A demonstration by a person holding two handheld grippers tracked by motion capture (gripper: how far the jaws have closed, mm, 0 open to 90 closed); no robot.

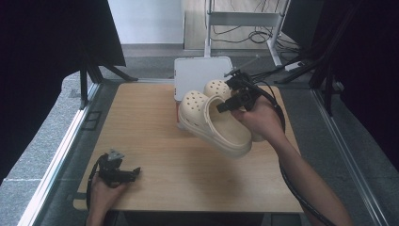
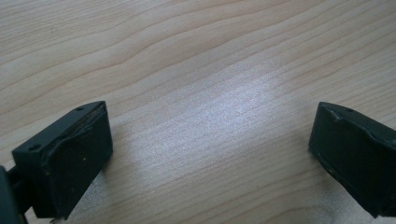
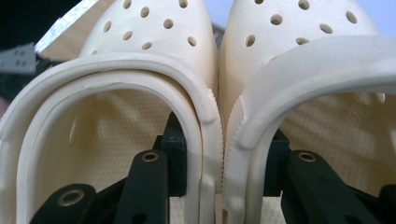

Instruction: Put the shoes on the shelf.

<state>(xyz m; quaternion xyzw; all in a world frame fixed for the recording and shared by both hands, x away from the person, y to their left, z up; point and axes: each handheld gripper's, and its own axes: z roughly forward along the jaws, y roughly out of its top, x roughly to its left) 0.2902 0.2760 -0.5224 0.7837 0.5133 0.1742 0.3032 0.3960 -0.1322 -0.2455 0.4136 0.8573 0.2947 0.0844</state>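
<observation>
- The right tongs [image 1: 225,104] clench the touching inner walls of two cream clogs [image 1: 214,122], held above the tabletop [image 1: 155,136].
- The left tongs [image 1: 134,172] rest released near the tabletop's front-left corner.

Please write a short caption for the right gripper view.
Right gripper pinching two cream clogs together by their inner walls.
</observation>
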